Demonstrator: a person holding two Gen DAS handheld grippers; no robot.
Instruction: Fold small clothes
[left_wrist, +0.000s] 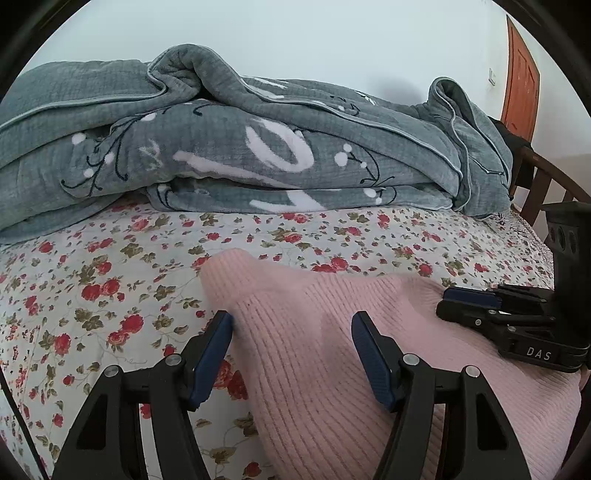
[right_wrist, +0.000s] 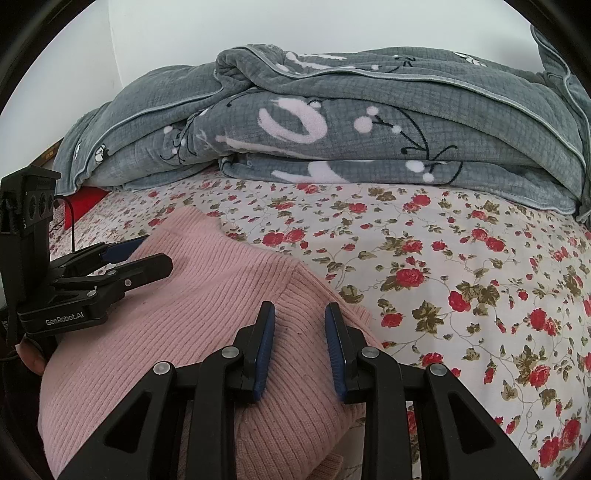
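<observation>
A pink ribbed knit garment (left_wrist: 314, 343) lies on the floral bedsheet (left_wrist: 92, 295). It also shows in the right wrist view (right_wrist: 177, 306). My left gripper (left_wrist: 291, 325) is open, low over the garment's left edge, one finger over the sheet and one over the knit. It also shows from the side in the right wrist view (right_wrist: 147, 254). My right gripper (right_wrist: 300, 314) is open, its fingers just above the garment's ribbed hem near its right edge. In the left wrist view it (left_wrist: 447, 301) rests low on the knit and its jaws look nearly together from the side.
A grey quilted blanket (left_wrist: 258, 147) with white and dark flower print is piled along the back of the bed, also in the right wrist view (right_wrist: 369, 122). A wooden bed rail (left_wrist: 546, 184) and an orange door (left_wrist: 521, 85) stand at the right. A red item (right_wrist: 83, 206) lies under the blanket.
</observation>
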